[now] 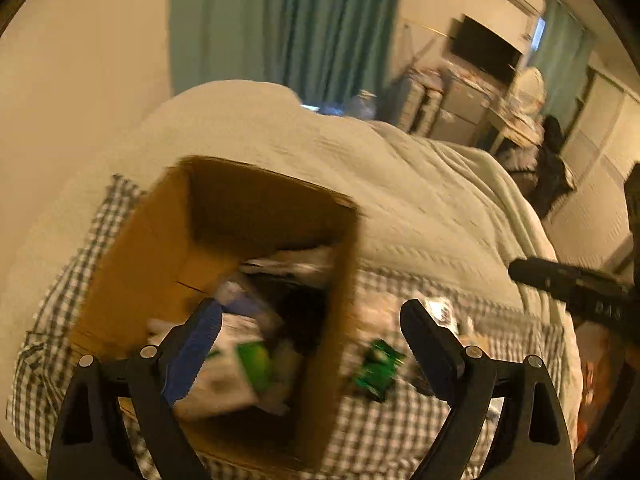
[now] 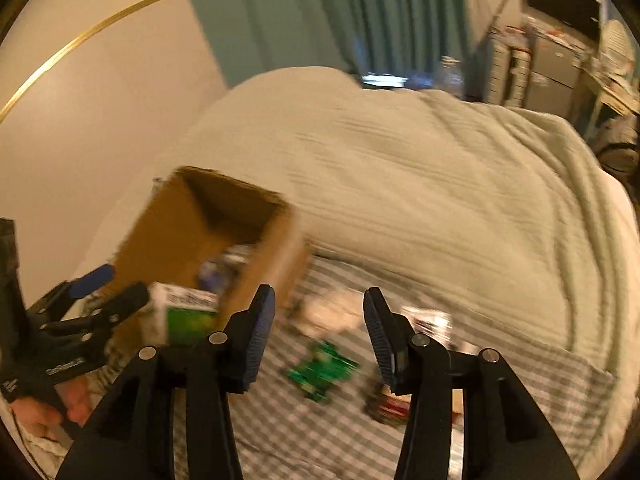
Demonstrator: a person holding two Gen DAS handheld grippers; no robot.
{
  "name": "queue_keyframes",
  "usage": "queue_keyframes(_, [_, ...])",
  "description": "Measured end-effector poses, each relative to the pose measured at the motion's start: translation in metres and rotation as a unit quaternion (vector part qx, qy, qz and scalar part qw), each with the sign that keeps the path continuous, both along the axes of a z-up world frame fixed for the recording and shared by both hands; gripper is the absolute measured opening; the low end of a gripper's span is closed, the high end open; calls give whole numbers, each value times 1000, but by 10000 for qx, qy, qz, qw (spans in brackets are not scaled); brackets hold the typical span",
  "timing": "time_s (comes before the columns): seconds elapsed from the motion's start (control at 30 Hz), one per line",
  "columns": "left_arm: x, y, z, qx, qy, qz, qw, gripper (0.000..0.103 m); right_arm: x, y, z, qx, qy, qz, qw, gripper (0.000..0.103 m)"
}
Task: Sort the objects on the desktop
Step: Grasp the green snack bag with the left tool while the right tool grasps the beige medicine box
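An open cardboard box (image 1: 160,240) stands on a checked cloth (image 1: 400,432) on the bed, with several items inside. My left gripper (image 1: 310,308) hangs over its near right corner, open wide and holding nothing. A white and green carton (image 1: 244,360) lies in the box just below its left finger. In the right wrist view the same carton (image 2: 180,316) sits just past the left gripper (image 2: 118,284). My right gripper (image 2: 319,292) is open and empty above a green packet (image 2: 320,372) on the cloth (image 2: 300,440). The green packet (image 1: 378,368) lies right of the box.
A dark red item (image 2: 388,404), a white crumpled item (image 2: 332,312) and a black and white item (image 2: 432,320) lie on the cloth. A pale quilt (image 2: 420,184) covers the bed behind. A hand (image 2: 52,412) holds the left gripper. The right gripper (image 1: 568,284) shows at right.
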State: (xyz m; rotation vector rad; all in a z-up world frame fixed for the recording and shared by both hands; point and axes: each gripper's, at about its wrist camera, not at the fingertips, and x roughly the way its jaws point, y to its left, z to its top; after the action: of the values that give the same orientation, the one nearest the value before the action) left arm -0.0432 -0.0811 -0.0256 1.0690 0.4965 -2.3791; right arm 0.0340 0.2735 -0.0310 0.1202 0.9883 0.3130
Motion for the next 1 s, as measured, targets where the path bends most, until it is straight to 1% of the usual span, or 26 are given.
queue_keyframes(0.07, [-8, 25, 1, -128, -48, -171, 9998, 93, -11, -30, 0, -8, 72, -168, 9998, 47])
queue_keyframes(0.1, [-14, 41, -1, -201, -97, -298, 9993, 93, -14, -41, -1, -16, 109, -227, 9997, 50])
queue_keyframes(0.17, [-20, 61, -6, -249, -121, -392, 9988, 93, -25, -66, -5, -66, 189, -296, 9994, 53])
queue_keyframes(0.27, [-28, 89, -27, -185, -245, -494, 9983, 94, -39, -95, -16, -334, 291, -284, 9986, 53])
queue_keyframes(0.33, [-34, 101, -45, -164, -480, -580, 9970, 94, -49, -114, -29, -444, 407, -248, 9979, 53])
queue_keyframes(0.37, [-38, 109, -55, -199, -638, -610, 9959, 94, -52, -120, -34, -485, 484, -229, 9974, 53])
queue_keyframes(0.47, [-47, 114, -78, -348, -884, -596, 9937, 94, -60, -136, -55, -633, 673, -146, 9956, 53])
queue_keyframes(0.6, [-60, 115, -102, -445, -1144, -533, 9910, 94, -64, -140, -83, -828, 895, 62, 9925, 54])
queue_keyframes(0.63, [-63, 114, -108, -458, -1180, -503, 9907, 94, -63, -138, -89, -823, 955, 112, 9920, 56])
queue_keyframes(0.67, [-66, 112, -114, -483, -1209, -464, 9904, 94, -62, -136, -93, -806, 993, 150, 9917, 60])
queue_keyframes(0.7, [-71, 109, -121, -498, -1257, -431, 9899, 94, -62, -136, -99, -773, 1022, 199, 9916, 61])
queue_keyframes(0.77, [-76, 106, -132, -443, -1339, -490, 9888, 94, -61, -128, -108, -679, 1095, 343, 9911, 61])
queue_keyframes(0.83, [-82, 103, -142, -544, -1395, -519, 9874, 94, -56, -121, -116, -568, 1170, 449, 9905, 61])
queue_keyframes(0.9, [-87, 98, -151, -603, -1433, -581, 9861, 94, -51, -112, -123, -553, 1197, 565, 9897, 61])
queue_keyframes(0.97, [-90, 92, -160, -559, -1445, -604, 9861, 94, -45, -104, -134, -584, 1236, 680, 9883, 61])
queue_keyframes(1.0, [-91, 89, -163, -523, -1442, -596, 9864, 91, -42, -102, -141, -558, 1281, 701, 9877, 61])
